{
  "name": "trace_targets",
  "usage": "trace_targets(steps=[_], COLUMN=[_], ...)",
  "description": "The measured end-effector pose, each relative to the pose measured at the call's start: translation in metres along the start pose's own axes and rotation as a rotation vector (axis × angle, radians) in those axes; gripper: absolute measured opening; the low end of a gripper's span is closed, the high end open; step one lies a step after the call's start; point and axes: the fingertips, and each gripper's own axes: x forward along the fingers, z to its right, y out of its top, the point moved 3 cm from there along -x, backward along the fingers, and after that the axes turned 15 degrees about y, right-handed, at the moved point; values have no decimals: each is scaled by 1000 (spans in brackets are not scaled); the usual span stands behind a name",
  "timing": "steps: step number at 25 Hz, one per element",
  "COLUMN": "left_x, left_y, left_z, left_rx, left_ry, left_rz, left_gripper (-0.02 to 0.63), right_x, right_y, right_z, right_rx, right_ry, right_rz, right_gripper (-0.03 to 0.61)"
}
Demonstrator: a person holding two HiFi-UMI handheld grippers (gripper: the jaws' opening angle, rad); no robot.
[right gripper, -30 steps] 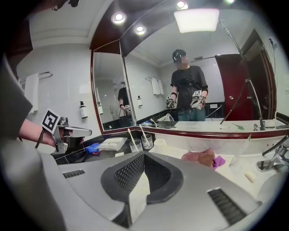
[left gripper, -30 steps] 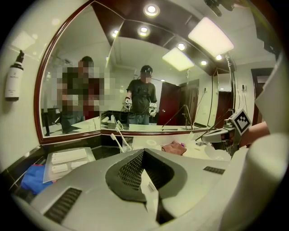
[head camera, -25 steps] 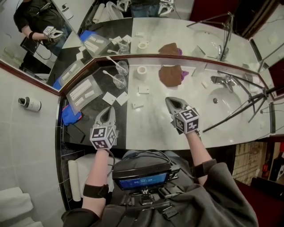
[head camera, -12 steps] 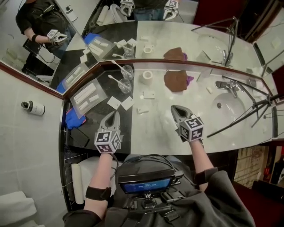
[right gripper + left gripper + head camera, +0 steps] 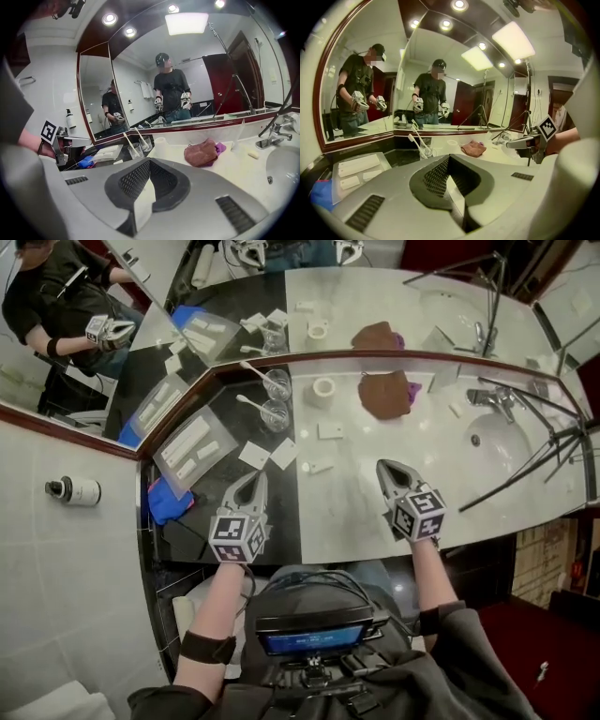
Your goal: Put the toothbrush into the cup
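2 toothbrushes are showing on the counter (image 5: 349, 514), and each is already standing in a glass cup. The near toothbrush (image 5: 251, 406) is sitting in the near cup (image 5: 276, 416). The far toothbrush (image 5: 257, 373) is sitting in the far cup (image 5: 278, 384) just behind it, close under the mirror's rim.

Both cups are lying ahead of the left gripper (image 5: 254, 476) and slightly to its right, well apart from it, with small white packets (image 5: 255, 454) lying between. The right gripper (image 5: 385, 466) is sitting farther off, with the cups ahead and well to its left, so the left hand is being the nearer 1 for any reach. In the head view each brush is leaning with its long axis slanting up and to the left, bristle end high and clear of the rim, handle foot down inside the glass. A pinch would probably be meeting the shaft above the rim, across that slant.

Both grippers are hovering near the front edge of the counter, pointing forward and tilting gently downward, marker cubes toward the person. In the left gripper view the jaws are pressing together with nothing between them. The right gripper view is showing the same, jaws closed and empty. No loose toothbrush is plainly showing on the counter, so the placing is looking done.
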Motion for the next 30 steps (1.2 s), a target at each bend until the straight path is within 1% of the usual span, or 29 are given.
trace_targets(steps=[3, 8, 10, 12, 15, 19, 24, 27, 30], left_x=[-2, -7, -4, -1, 13, 52, 108, 143, 173], left_y=[-2, 1, 1, -3, -11, -14, -6, -1, 3], left_z=[-7, -17, -24, -31, -39, -49, -56, -56, -58], left_rx=[-16, -45, -74, -115, -160, -262, -278, -298, -368], left_ry=[20, 98, 124, 131, 100, 36, -61, -90, -92], left_rz=[-7, -8, -10, -26, -60, -95, -126, -137, -138], left_gripper=[2, 2, 2, 4, 40, 109, 157, 183, 190], right_x=[2, 12, 20, 26, 24, 23, 24, 27, 30], right_y=[-5, -4, -6, -12, -20, -30, -47, -51, -60], right_z=[-6, -3, 1, 1, -8, -14, -29, -33, -37], right_rx=[16, 35, 30, 37, 69, 81, 124, 150, 177], right_ry=[14, 73, 89, 87, 61, 0, -88, -130, -163], right_rz=[0, 31, 30, 20, 30, 30, 35, 49, 61], right_gripper=[17, 16, 16, 17, 15, 15, 16, 17, 16])
